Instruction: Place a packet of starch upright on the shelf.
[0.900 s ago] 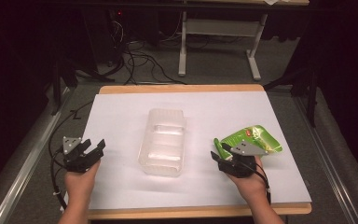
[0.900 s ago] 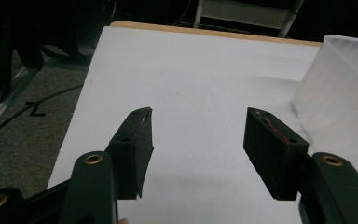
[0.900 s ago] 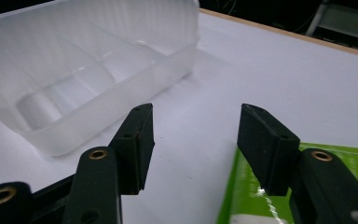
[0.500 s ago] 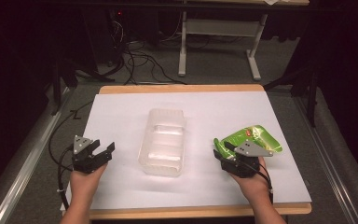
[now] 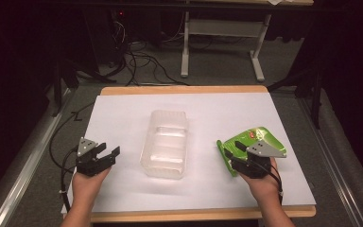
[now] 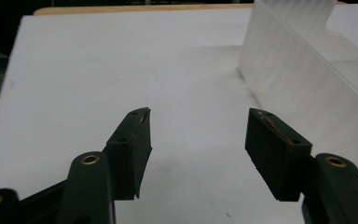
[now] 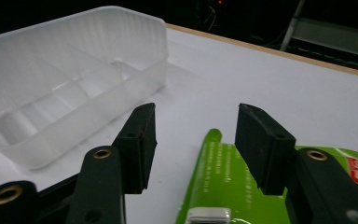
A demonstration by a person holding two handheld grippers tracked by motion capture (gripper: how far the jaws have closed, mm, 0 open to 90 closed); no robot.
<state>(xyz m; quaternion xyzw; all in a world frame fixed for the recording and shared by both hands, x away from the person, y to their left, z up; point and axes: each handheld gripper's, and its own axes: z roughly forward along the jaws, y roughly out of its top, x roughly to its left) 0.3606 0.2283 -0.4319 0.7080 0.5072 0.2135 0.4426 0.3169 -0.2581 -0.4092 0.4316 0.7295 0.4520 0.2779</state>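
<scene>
High view: bare table (image 5: 123, 189) around tray (image 5: 166, 143)

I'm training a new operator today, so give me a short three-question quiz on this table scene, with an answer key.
1. True or false: the clear ribbed plastic tub in the middle of the white table cover holds something.
2. Which hand-held gripper is over the flat green foil packet: A) left hand-held gripper, B) right hand-held gripper?
3. Fill in: the jaws of both hand-held grippers stand ____.

Key
1. False: the tub looks empty in the high view and the right gripper view.
2. B: the packet lies under it, not gripped.
3. Open, with nothing between them.
</scene>
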